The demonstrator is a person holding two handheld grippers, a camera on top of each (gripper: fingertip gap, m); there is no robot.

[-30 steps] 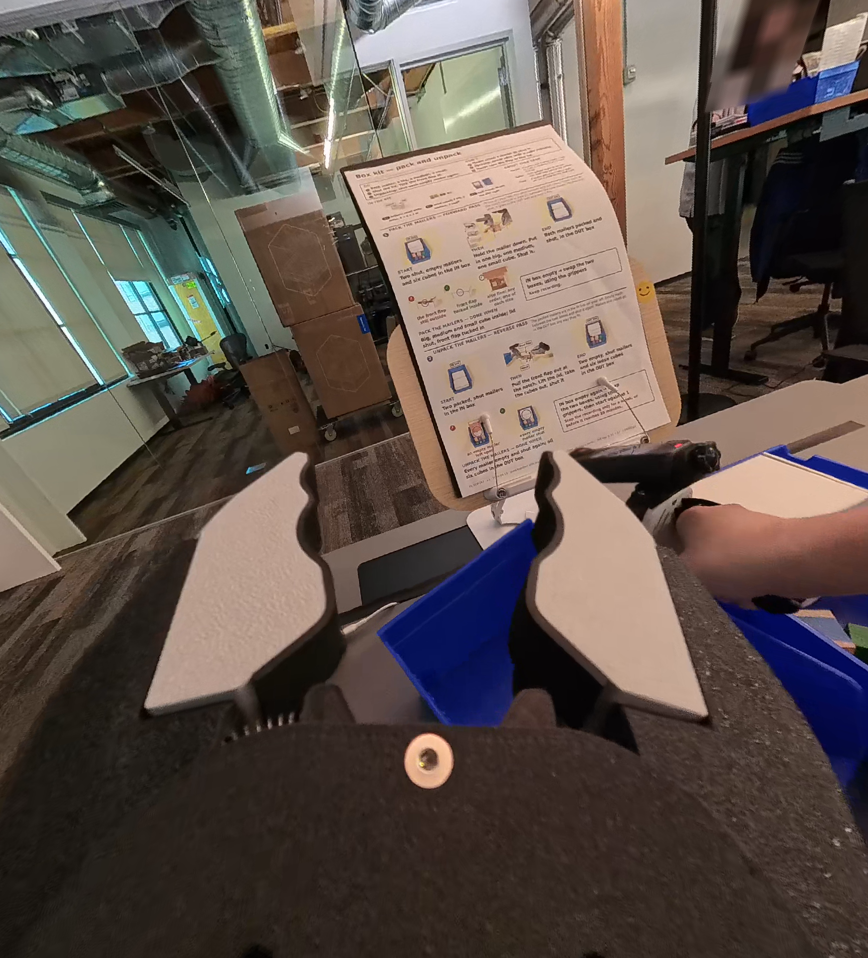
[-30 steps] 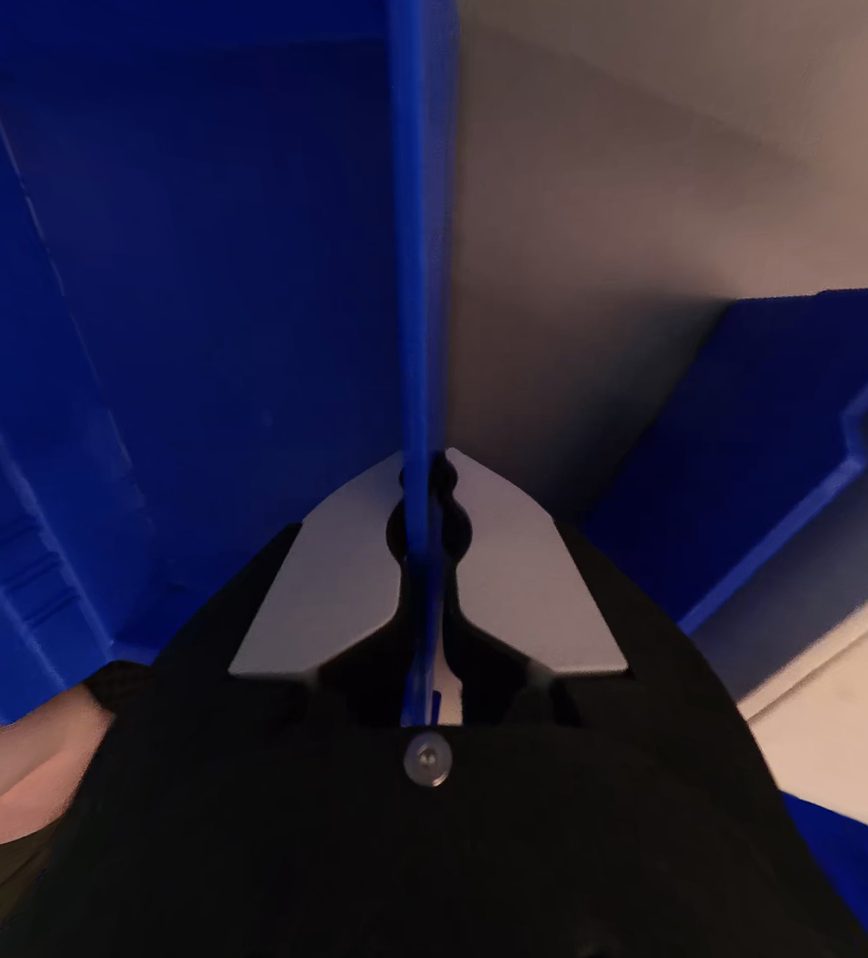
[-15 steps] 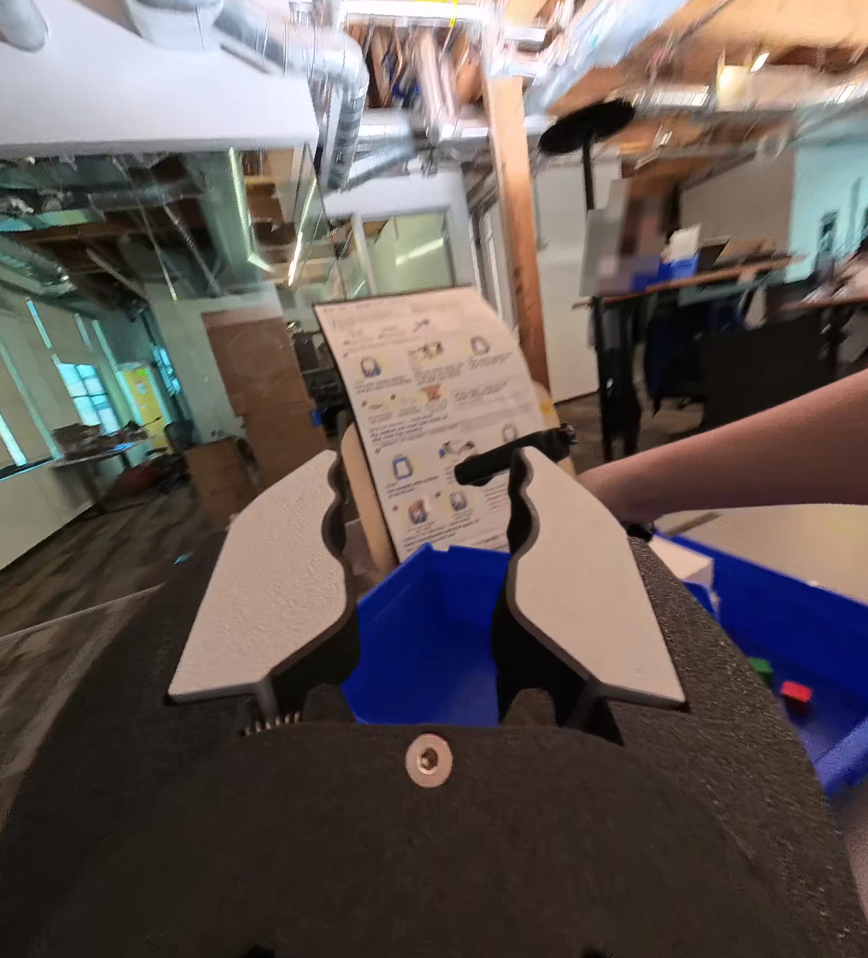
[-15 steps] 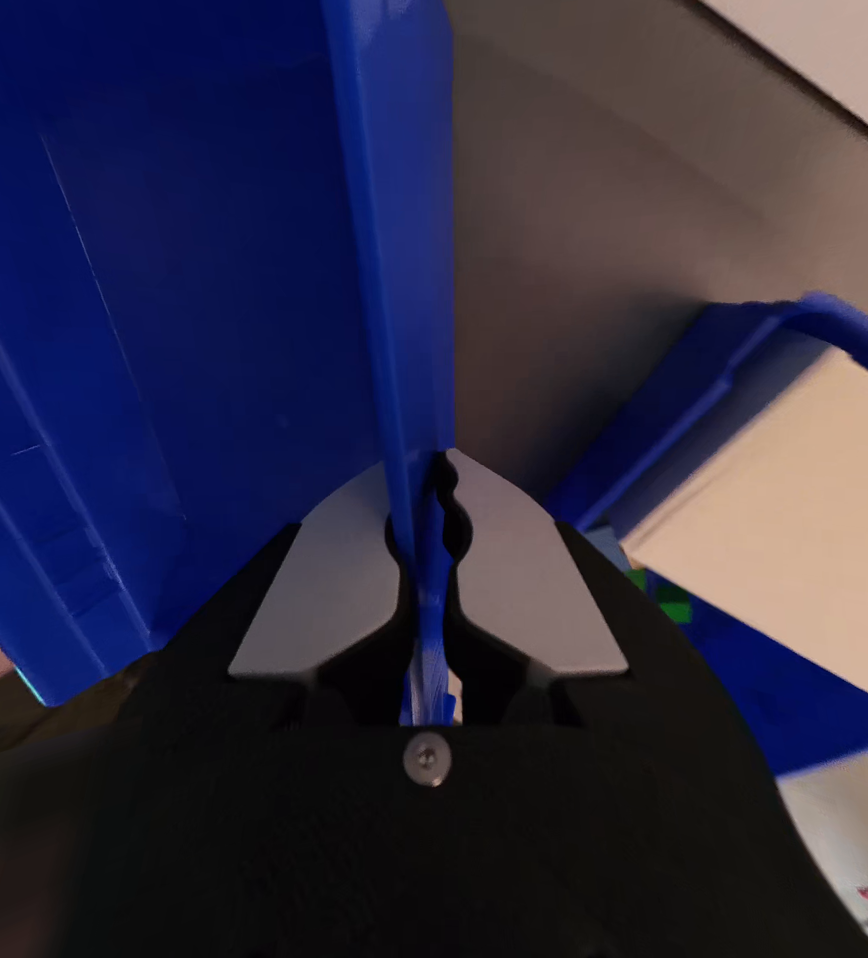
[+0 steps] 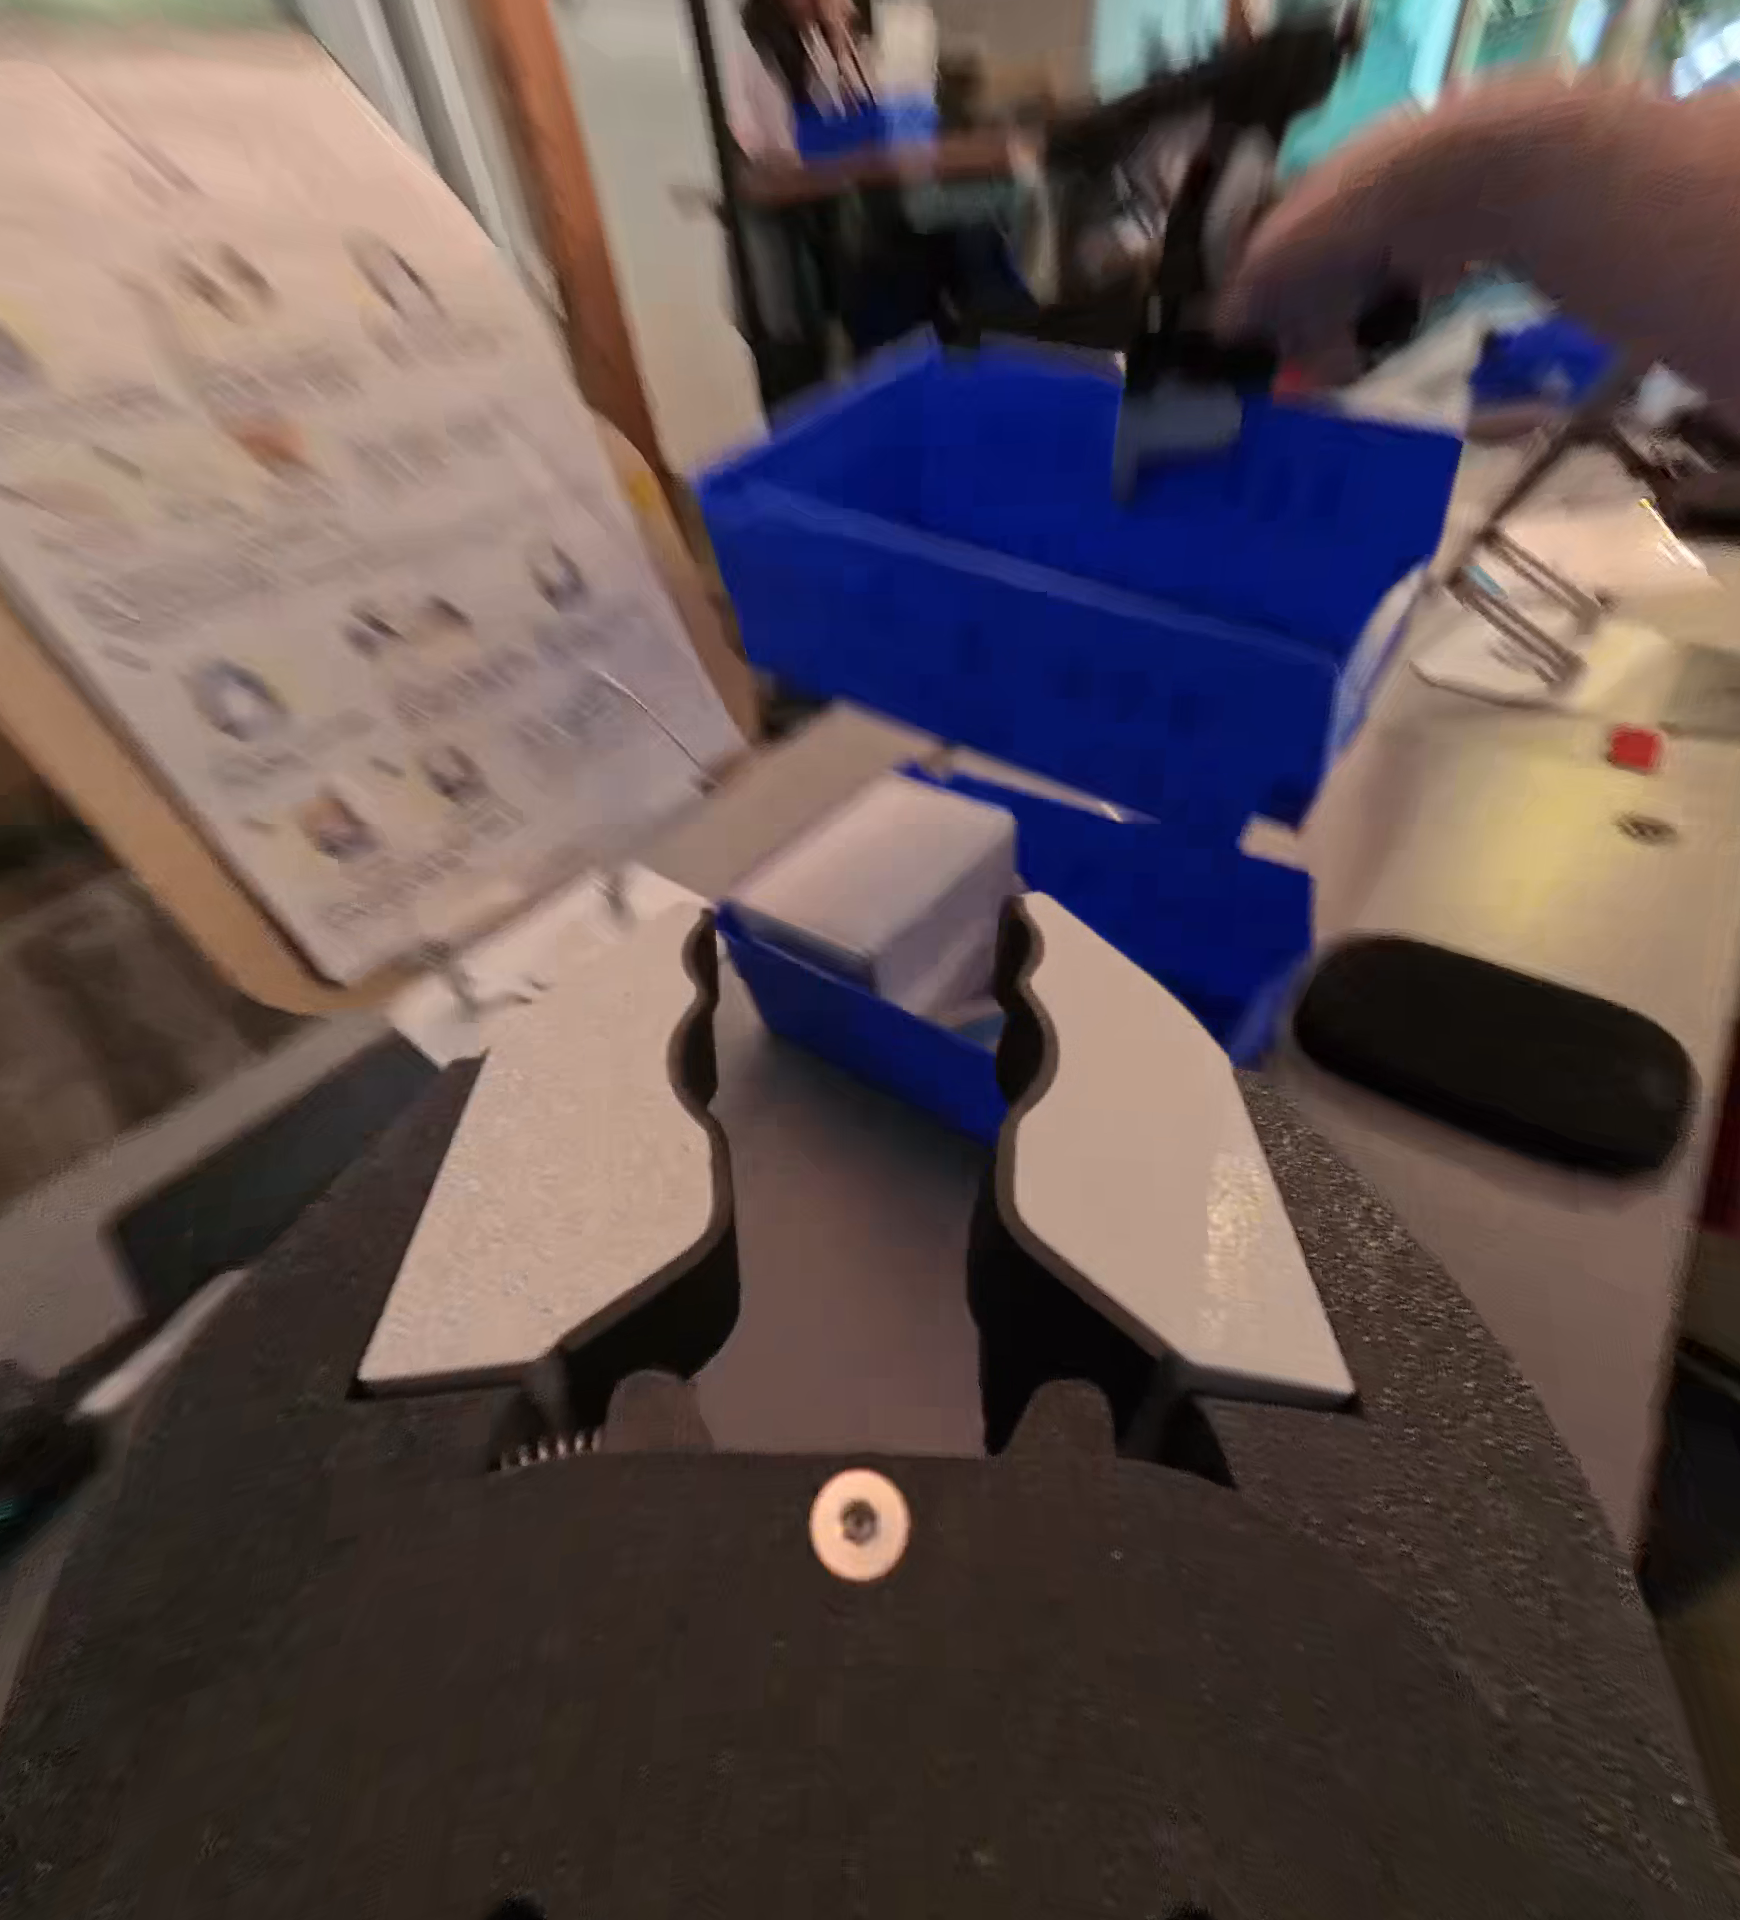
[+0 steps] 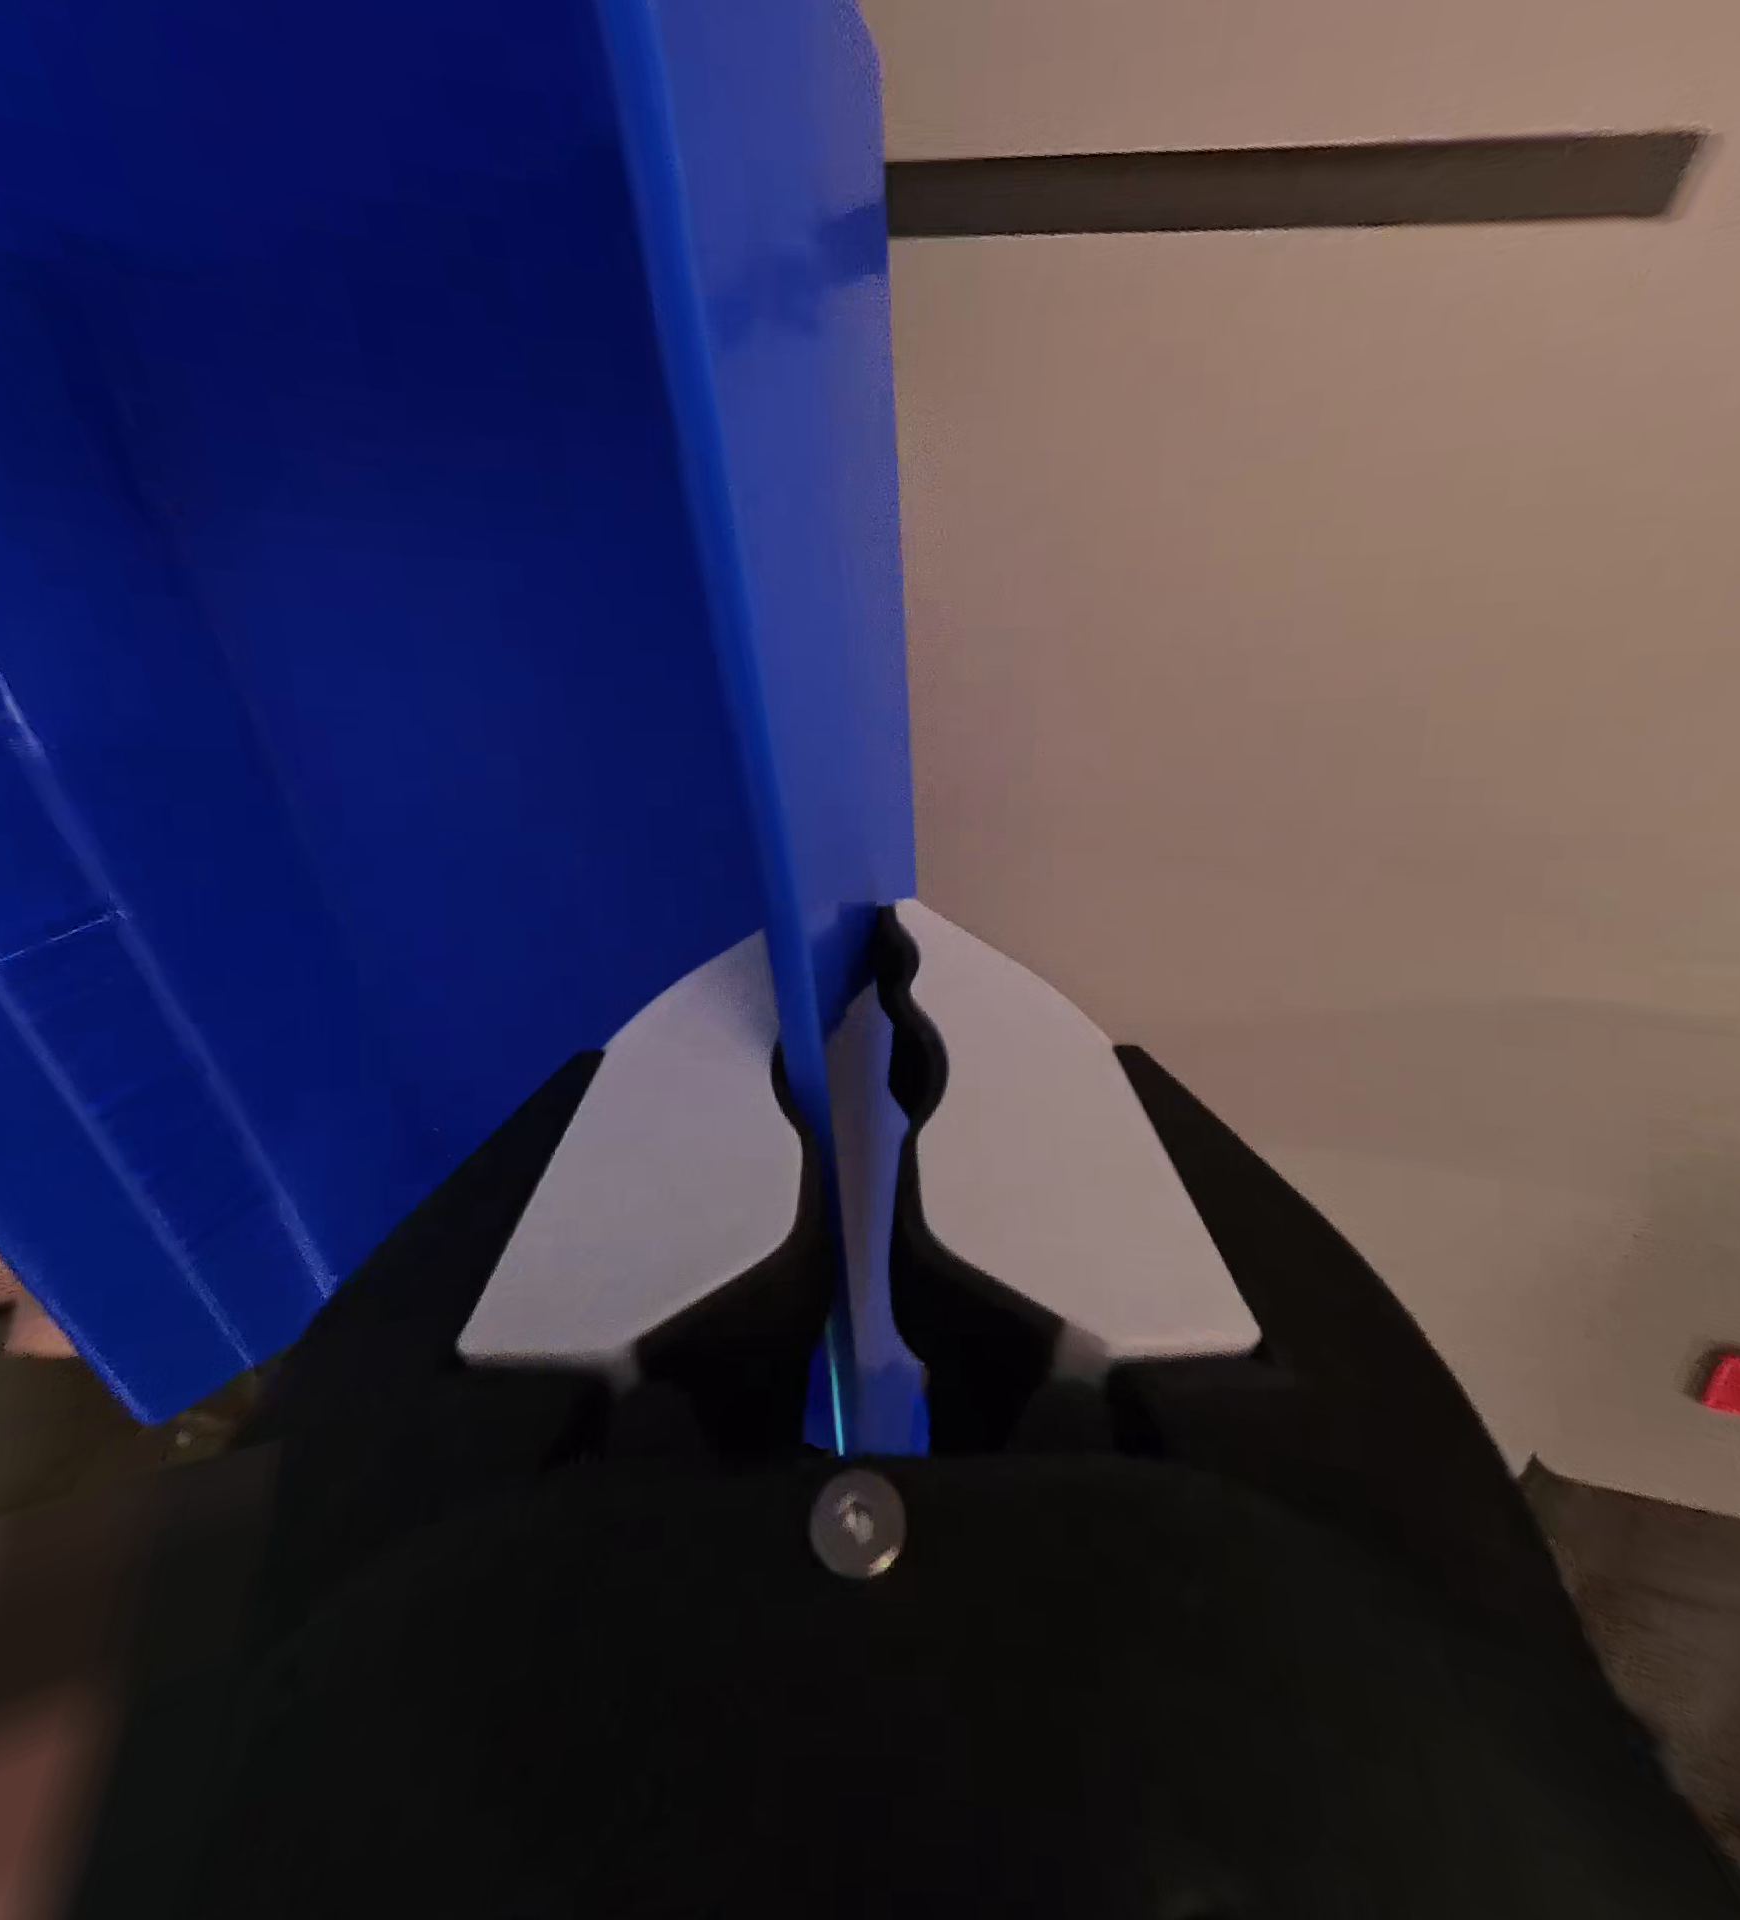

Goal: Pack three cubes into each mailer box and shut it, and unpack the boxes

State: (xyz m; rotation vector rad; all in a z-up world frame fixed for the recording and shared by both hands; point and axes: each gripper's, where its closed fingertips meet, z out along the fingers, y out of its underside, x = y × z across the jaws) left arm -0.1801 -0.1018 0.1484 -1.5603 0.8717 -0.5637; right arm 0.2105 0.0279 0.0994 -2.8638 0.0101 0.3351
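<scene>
Right tool (image 6: 861, 1023) pinching the rim of a large blue plastic bin (image 6: 326, 623) held above the pale desk (image 6: 1365, 623), left tool (image 5: 855, 1023) spread and empty, white cardboard mailer box (image 5: 876, 894) in a low blue plastic tray (image 5: 845, 1023) just ahead.

Bin raised and carried across

Now lifted clear of the white mailer box (image 5: 881, 894) and the lower bin (image 5: 1146, 904), the empty blue bin (image 5: 1032, 582) hangs by its wall in the right gripper (image 6: 850, 925); swung right and down, the left gripper (image 5: 855, 1023) now faces the worktop (image 5: 1531, 831).
</scene>
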